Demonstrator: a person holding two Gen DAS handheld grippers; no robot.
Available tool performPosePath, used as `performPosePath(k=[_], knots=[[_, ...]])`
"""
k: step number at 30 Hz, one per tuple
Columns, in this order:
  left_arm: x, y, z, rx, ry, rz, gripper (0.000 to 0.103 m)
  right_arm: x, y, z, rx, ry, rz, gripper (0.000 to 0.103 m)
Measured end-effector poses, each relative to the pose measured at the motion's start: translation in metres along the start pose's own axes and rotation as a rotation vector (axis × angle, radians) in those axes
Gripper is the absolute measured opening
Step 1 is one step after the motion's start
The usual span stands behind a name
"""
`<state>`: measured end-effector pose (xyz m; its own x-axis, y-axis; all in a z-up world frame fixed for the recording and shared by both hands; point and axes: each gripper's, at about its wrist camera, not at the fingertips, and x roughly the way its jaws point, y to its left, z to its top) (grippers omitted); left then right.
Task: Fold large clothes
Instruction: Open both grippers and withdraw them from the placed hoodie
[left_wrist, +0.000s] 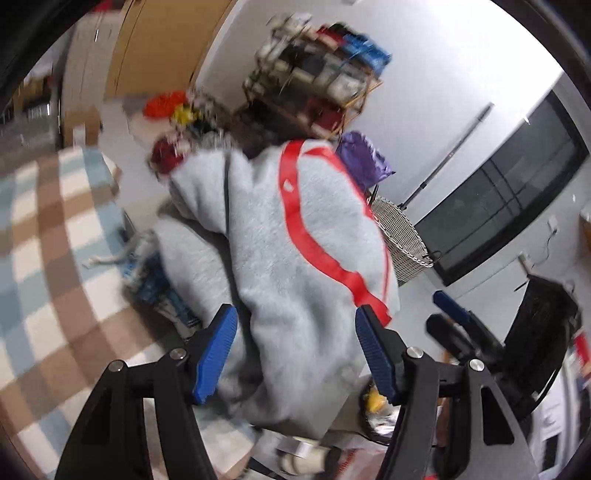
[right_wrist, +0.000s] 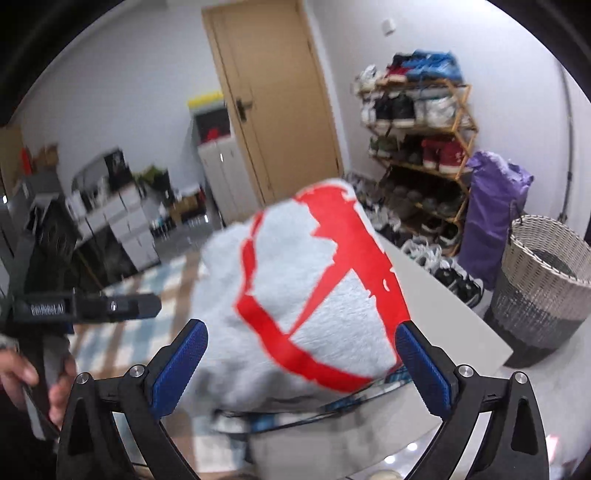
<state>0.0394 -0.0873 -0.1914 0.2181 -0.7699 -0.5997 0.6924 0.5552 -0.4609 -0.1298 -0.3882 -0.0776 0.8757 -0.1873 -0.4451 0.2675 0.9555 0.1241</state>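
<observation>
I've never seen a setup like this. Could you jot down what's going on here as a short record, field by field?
Garment: grey fleece sweatshirt with a red printed design, bunched in a heap, not yet folded flat
Left gripper: jaws open, blue pads either side of the cloth, not pressing on it
Right gripper: jaws open, the heap just beyond its fingers
Person: a hand holds the left tool's handle
Nearby: woven basket, purple bag, shoe rack, wooden door, checked rug
Picture quality: blurred
</observation>
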Motion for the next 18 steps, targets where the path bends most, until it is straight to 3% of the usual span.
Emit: performPosePath(k=[3,6,9,11,15,18], knots=[[-0.033,-0.017,-0.020,0.079,-0.112,0.060,0.077,-0.029,0.009,-0.010,0.039,-0.074,0.000,0.103],[-0.057,-0.029,-0.045,0.122,-0.212,0.092,0.080,-0.051,0.019,-0.021,0.076,-0.132,-0.003,0.103],[-0.070,-0.023,-0.057,0.103,-0.281,0.001,0.080,-0.073,0.030,-0.032,0.095,-0.194,-0.016,0.103],[-0.079,-0.024,-0.066,0.081,-0.305,-0.010,0.084,-0.086,0.040,-0.042,0.094,-0.228,-0.031,0.103],[-0.087,-0.027,-0.077,0.079,-0.366,0.082,0.086,-0.105,0.053,-0.063,0.091,-0.312,-0.058,0.103],[-0.085,-0.029,-0.088,0.131,-0.424,0.207,0.086,-0.113,0.057,-0.079,0.076,-0.364,-0.087,0.103]])
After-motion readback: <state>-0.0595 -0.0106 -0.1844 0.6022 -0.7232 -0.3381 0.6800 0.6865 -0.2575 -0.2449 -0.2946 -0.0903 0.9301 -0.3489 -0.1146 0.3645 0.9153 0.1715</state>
